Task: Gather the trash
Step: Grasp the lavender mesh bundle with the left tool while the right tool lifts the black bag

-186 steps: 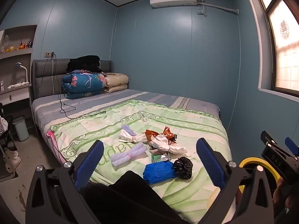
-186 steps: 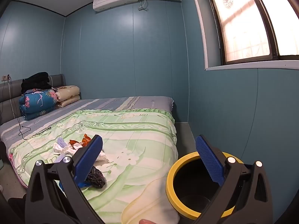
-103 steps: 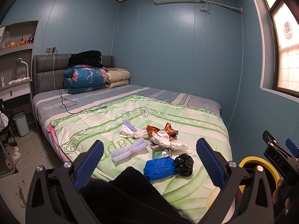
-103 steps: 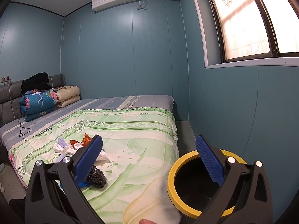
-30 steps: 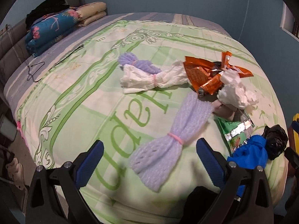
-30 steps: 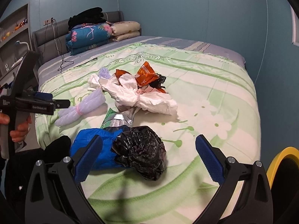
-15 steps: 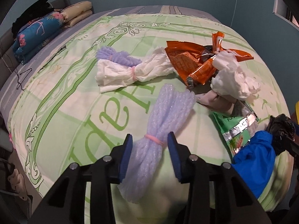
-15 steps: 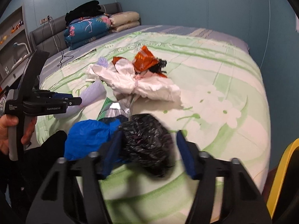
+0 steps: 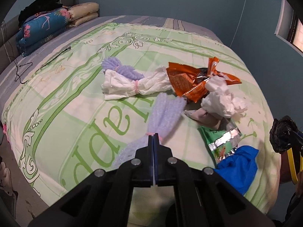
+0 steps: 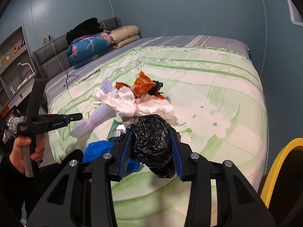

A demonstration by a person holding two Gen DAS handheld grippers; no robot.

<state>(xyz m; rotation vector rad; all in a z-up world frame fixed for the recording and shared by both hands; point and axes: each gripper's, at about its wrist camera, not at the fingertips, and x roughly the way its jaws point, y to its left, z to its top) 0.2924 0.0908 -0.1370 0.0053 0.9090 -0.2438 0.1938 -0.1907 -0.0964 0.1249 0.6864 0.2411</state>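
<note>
Left gripper [image 9: 153,138]: jaws have just been closing and now meet, blue pads pressed together at the pink band of the lilac foam-net bundle [image 9: 161,119]; the pinch takes only a thin part of the net at the band.
Lilac foam-net bundle, position: lies on the green bedspread [image 9: 79,102], its fanned far end ahead of the left fingertips, its near end trailing back below and left of them.
Risk, left: the grip looks shallow, so the soft net could pull free of the pads on lifting; the cause would be springy foam compressing to almost nothing.
Remaining litter: white tied rag [image 9: 132,87], orange snack wrapper [image 9: 191,79], crumpled tissue [image 9: 221,100], green foil packet [image 9: 221,141] and blue bag [image 9: 236,168] lie ahead and to the right of the left gripper, untouched.
Right gripper [image 10: 152,147]: jaws have just been closing and stand partly apart, pads pressing both sides of the crumpled black plastic bag [image 10: 153,143].
Black plastic bag, position: between the right fingers, bulging above and below the pads, apparently clear of the bedspread.
Risk, right: the loose lower folds could snag the blue bag just behind and to its left, or the slick film could slip out during carrying.
Yellow-rimmed bin [image 10: 280,166]: to the lower right of the right gripper, beside the bed; a drop short of its rim would land the bag on the bed edge.
</note>
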